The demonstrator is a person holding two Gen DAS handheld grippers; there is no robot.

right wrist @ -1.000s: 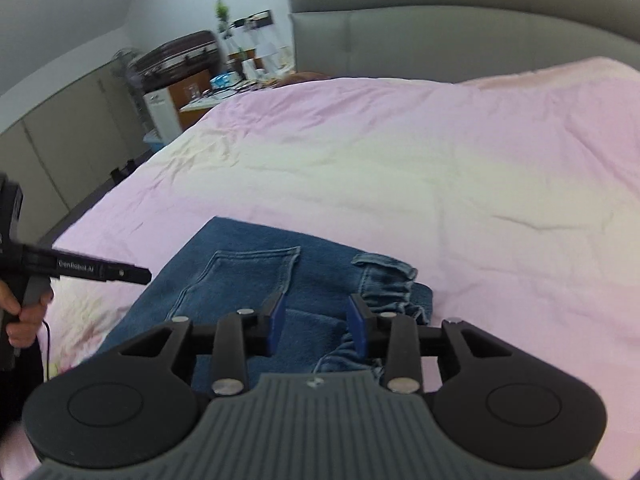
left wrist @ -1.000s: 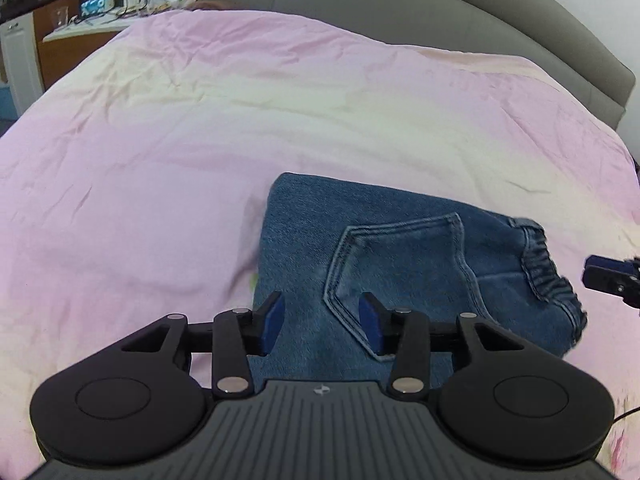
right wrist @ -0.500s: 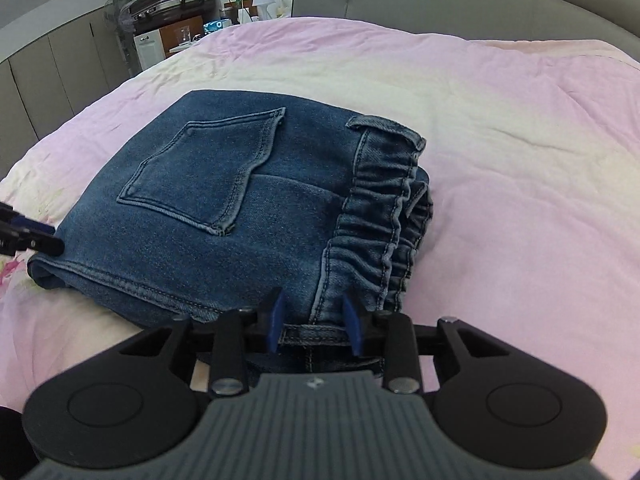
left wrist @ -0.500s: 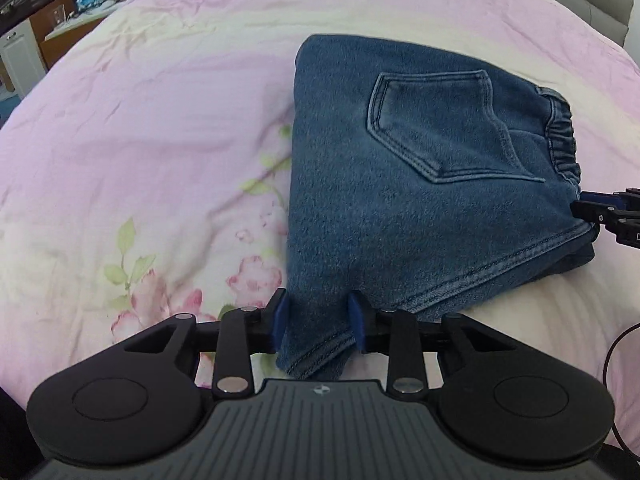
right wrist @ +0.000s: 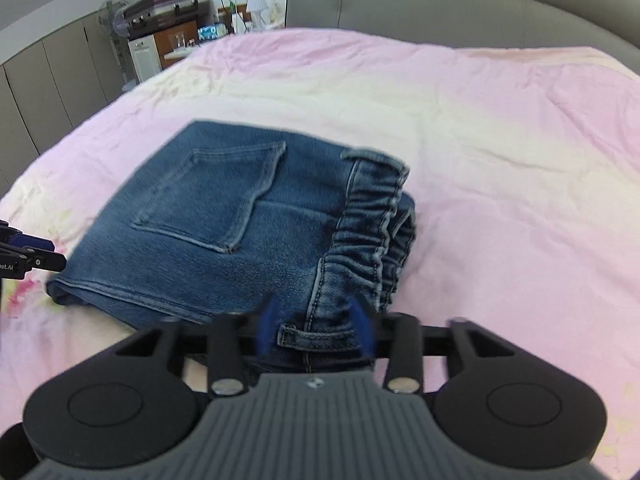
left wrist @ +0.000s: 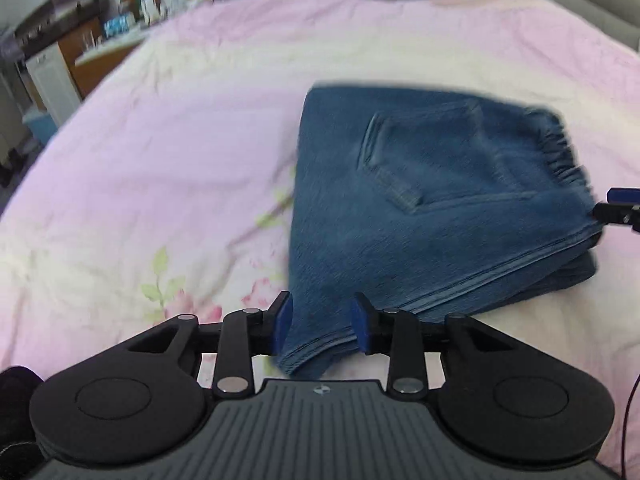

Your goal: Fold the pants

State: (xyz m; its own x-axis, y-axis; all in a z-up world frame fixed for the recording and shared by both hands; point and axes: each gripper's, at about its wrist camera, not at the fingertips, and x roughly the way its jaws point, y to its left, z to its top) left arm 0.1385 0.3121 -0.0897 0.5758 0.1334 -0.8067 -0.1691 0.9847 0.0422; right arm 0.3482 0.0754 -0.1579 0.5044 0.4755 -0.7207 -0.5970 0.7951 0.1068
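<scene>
The folded pants [left wrist: 436,208] lie on the pink bedspread [left wrist: 180,128] — the left gripper [left wrist: 320,326] stands parted around a near corner, the right gripper [right wrist: 316,326] parted astride the waistband

Partial "ot.AI" on left claw [right wrist: 24,258] body.

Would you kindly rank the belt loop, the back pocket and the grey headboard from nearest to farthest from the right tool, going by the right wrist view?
1. Belt loop: between the right tool's fingers, at the waistband.
2. Back pocket: farther up and left, on top of the folded jeans.
3. Grey headboard: far end of the bed, beyond the pink cover.
</scene>
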